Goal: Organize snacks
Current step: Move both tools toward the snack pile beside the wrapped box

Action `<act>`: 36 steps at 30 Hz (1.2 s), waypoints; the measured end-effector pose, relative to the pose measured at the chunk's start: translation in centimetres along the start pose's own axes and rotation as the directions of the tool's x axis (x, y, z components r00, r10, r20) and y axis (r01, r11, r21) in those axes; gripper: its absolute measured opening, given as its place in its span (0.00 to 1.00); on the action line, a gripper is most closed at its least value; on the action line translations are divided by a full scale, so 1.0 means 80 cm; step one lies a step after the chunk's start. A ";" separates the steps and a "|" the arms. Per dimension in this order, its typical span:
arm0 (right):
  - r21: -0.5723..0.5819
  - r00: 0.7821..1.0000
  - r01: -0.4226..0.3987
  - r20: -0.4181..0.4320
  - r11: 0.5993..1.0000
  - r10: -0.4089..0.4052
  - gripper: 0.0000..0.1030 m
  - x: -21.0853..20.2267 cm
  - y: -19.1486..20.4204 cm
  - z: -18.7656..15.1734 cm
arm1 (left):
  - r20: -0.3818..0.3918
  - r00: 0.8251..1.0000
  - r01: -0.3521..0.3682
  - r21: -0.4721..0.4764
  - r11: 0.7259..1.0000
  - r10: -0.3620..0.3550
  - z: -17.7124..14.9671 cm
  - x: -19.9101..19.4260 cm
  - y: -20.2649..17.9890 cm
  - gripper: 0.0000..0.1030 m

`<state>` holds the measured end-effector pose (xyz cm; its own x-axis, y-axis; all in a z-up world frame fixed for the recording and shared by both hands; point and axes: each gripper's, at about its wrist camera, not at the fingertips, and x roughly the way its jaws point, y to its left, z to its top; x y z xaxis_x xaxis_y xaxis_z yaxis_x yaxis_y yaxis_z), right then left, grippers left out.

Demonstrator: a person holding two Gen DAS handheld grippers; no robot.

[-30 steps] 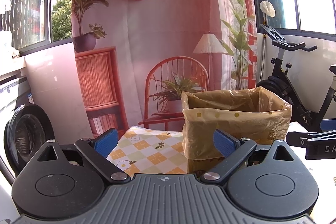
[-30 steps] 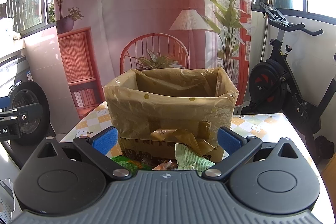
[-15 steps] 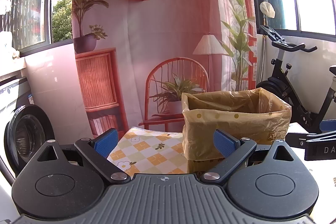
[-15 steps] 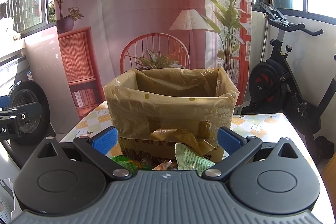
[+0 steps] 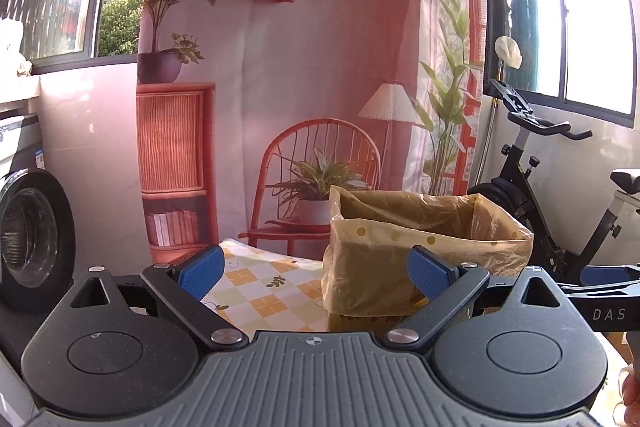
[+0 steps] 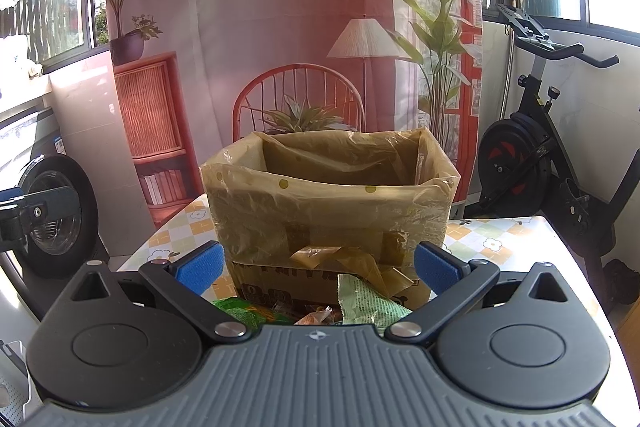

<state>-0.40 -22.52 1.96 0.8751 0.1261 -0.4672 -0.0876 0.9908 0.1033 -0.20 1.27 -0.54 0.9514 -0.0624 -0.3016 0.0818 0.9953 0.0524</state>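
Observation:
A cardboard box lined with a yellowish plastic bag (image 6: pixel 332 199) stands on the checkered tablecloth (image 6: pixel 496 239), straight ahead in the right wrist view. Snack packets lie in front of it: a pale green one (image 6: pixel 368 303), a bright green one (image 6: pixel 244 311) and a small orange wrapper (image 6: pixel 316 317), partly hidden behind the gripper body. My right gripper (image 6: pixel 318 269) is open just above them, holding nothing. The left wrist view shows the same lined box (image 5: pixel 420 251) to the right; my left gripper (image 5: pixel 316 273) is open and empty beside the box's left side.
An exercise bike (image 6: pixel 556 155) stands right of the table. A washing machine (image 5: pixel 28 239) is at the left. A printed backdrop with a chair and plants hangs behind the table. The right gripper's arm (image 5: pixel 600 299) shows at the left view's right edge.
The left wrist view has tilted slightly, with the box now lower in the frame. The right gripper has not visibly moved.

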 end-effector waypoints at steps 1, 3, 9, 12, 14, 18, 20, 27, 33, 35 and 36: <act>0.004 1.000 -0.010 0.002 1.000 0.010 1.00 0.000 -0.001 -0.001 | 0.006 1.000 0.002 0.004 1.000 -0.002 -0.005 0.001 0.003 0.97; 0.002 1.000 -0.024 0.013 1.000 0.024 1.00 0.001 -0.001 -0.006 | -0.007 1.000 0.015 -0.029 0.999 -0.015 -0.010 0.006 0.010 1.00; -0.033 0.998 -0.042 0.047 0.999 0.043 1.00 0.009 -0.001 -0.039 | -0.035 0.998 0.051 -0.094 0.994 -0.054 -0.036 0.024 0.008 1.00; -0.104 0.998 -0.004 0.058 0.995 0.010 1.00 0.015 0.004 -0.063 | -0.101 0.994 0.036 -0.106 0.994 -0.047 -0.050 0.032 0.008 1.00; -0.130 0.998 0.020 0.055 0.991 -0.013 1.00 0.020 0.003 -0.076 | -0.145 0.988 0.035 -0.121 0.992 -0.052 -0.058 0.034 0.010 1.00; -0.106 0.998 0.055 0.011 0.993 -0.054 1.00 0.036 -0.013 -0.096 | -0.174 0.984 0.010 -0.102 0.995 -0.028 -0.076 0.038 0.014 0.99; -0.091 0.998 0.065 -0.002 0.994 -0.066 1.00 0.044 -0.019 -0.104 | -0.168 0.986 0.007 -0.090 0.996 -0.022 -0.083 0.041 0.012 0.99; -0.136 0.989 0.146 -0.017 0.980 -0.150 1.00 0.080 -0.025 -0.128 | -0.129 0.991 0.017 -0.043 0.999 -0.022 -0.106 0.058 -0.003 0.99; -0.123 0.971 0.213 -0.087 0.969 -0.224 1.00 0.121 -0.035 -0.146 | -0.109 0.992 0.056 -0.048 0.997 -0.061 -0.134 0.077 -0.006 0.99; -0.126 0.960 0.250 -0.094 0.960 -0.263 1.00 0.127 -0.038 -0.153 | -0.117 0.989 0.080 -0.054 0.995 -0.086 -0.141 0.082 -0.006 0.99; -0.137 0.958 0.257 -0.094 0.957 -0.271 0.99 0.128 -0.039 -0.156 | -0.121 0.987 0.097 -0.059 0.994 -0.103 -0.144 0.085 -0.006 0.99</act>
<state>2.94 -23.68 -14.08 0.8172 -0.1427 -0.5585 0.0758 0.9871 -0.1413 2.85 1.22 -13.59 0.8948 -0.1552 -0.4185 0.1559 0.9872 -0.0328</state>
